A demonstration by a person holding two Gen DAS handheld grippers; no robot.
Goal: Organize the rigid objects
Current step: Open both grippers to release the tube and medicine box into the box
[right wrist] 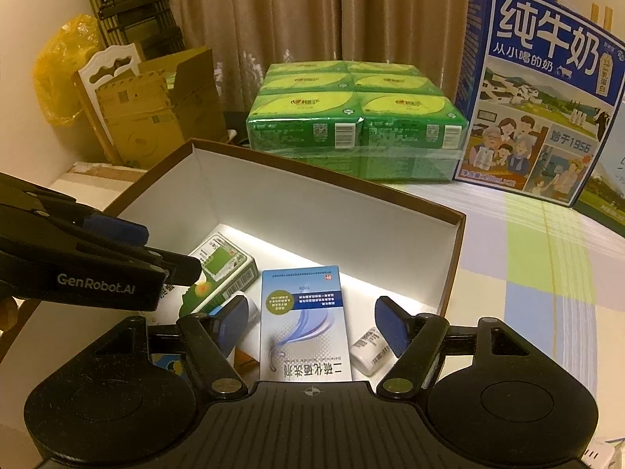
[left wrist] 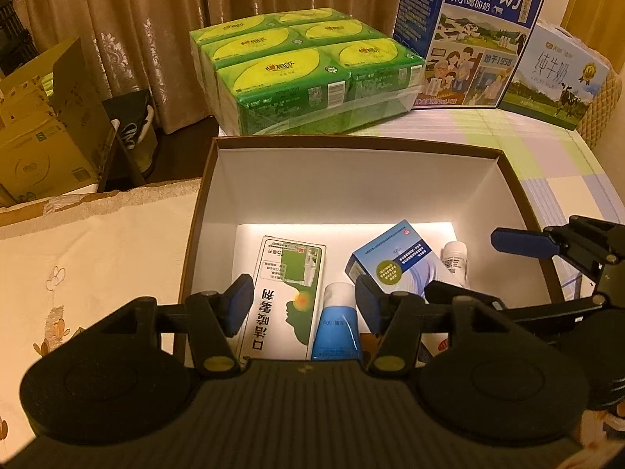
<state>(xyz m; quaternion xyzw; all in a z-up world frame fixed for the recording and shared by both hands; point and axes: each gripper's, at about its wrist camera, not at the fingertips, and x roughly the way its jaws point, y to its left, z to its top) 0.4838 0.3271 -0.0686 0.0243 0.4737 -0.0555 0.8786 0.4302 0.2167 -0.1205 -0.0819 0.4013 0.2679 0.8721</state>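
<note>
Backdrop: brown patterned curtains (right wrist: 312, 19)
Surface: pastel checked cloth (right wrist: 547, 258)
Left side: cardboard boxes (right wrist: 156, 117), yellow bag (right wrist: 58, 66), dark folded rack (right wrist: 129, 4)
Light: dim, warm yellow

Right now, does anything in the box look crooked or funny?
Yes. The blue box sits tilted, leaning over the little white bottle rather than lying flat like the green and white box beside it.
</note>
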